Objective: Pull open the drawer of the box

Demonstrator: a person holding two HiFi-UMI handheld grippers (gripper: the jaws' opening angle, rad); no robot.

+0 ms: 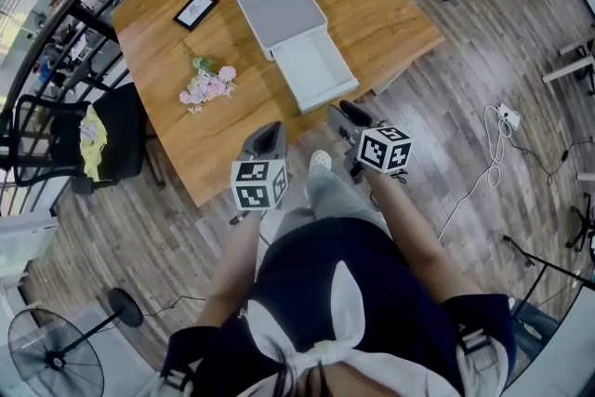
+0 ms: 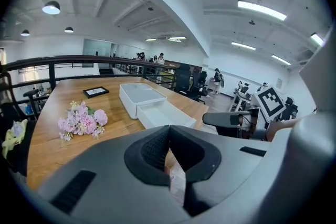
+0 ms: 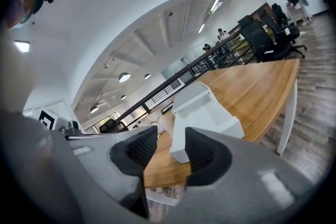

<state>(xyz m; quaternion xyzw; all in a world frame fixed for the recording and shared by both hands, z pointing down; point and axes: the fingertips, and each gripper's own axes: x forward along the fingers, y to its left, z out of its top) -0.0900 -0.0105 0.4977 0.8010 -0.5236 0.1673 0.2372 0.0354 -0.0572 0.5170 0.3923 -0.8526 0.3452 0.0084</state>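
A white box lies on the wooden table, and its drawer stands pulled out toward the near table edge. The drawer looks empty in the left gripper view. Both grippers hang off the table in front of the person's body, apart from the box. My left gripper has its pads together at the tips, with nothing between them. My right gripper is just short of the drawer front, and its jaws stand apart around empty air, with the drawer beyond them.
A black photo frame and a bunch of pink flowers lie on the table left of the box. A black chair holding something yellow stands at the table's left. A fan and floor cables sit further off.
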